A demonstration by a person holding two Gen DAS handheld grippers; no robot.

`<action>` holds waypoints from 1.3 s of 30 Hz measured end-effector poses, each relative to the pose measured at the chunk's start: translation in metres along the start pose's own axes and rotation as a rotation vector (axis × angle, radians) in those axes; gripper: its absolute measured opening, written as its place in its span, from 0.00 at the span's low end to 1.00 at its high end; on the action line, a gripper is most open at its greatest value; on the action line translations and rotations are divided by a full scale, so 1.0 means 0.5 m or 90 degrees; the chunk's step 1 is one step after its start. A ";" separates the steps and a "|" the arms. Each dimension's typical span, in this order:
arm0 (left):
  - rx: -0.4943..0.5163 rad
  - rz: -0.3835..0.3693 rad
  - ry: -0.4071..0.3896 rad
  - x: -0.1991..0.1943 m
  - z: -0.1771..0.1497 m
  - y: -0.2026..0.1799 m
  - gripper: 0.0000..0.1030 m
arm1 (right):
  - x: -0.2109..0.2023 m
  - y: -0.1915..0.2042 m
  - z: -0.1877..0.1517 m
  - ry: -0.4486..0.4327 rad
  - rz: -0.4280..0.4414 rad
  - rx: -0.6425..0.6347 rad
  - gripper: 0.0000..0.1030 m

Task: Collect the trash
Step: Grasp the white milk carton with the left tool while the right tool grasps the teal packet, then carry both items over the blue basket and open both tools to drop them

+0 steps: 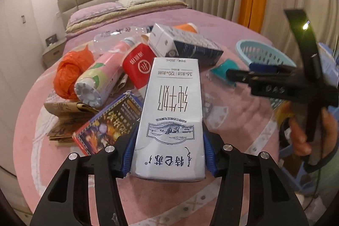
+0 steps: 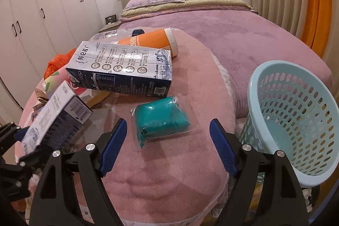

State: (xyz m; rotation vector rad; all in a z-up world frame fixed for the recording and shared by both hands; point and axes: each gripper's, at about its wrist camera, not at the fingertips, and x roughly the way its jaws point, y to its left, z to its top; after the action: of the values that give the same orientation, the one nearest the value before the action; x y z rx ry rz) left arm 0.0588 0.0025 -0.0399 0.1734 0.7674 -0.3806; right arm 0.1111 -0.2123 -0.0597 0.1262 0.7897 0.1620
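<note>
White blue-printed carton, teal packet, pale-blue perforated basket

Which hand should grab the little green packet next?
The right. The right gripper is open and empty, with the teal plastic-wrapped packet lying just ahead of its blue fingers, near the light blue perforated plastic basket. The left gripper is already clamped on the white milk carton.
</note>
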 end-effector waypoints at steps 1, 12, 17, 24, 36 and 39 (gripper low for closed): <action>-0.005 0.001 -0.004 -0.003 -0.001 -0.002 0.49 | 0.004 0.003 0.001 0.001 0.001 -0.004 0.74; -0.034 0.012 -0.047 -0.037 0.006 -0.011 0.49 | 0.037 0.023 0.004 0.013 -0.005 -0.021 0.53; -0.041 0.012 -0.068 -0.050 0.014 -0.021 0.49 | 0.005 0.012 -0.002 -0.006 0.007 -0.019 0.51; -0.035 -0.006 -0.099 -0.064 0.041 -0.049 0.49 | -0.073 -0.018 0.005 -0.056 0.005 -0.001 0.51; 0.017 -0.081 -0.108 0.012 0.159 -0.179 0.49 | -0.161 -0.193 0.034 -0.118 -0.101 0.087 0.51; 0.030 -0.098 -0.102 0.049 0.186 -0.223 0.49 | -0.162 -0.258 0.035 -0.116 -0.133 0.126 0.51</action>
State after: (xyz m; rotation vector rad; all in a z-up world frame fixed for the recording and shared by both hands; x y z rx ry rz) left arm 0.0902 -0.1334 0.0070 0.1258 0.6151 -0.5526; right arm 0.0802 -0.3551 -0.0134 0.2407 0.6303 -0.1240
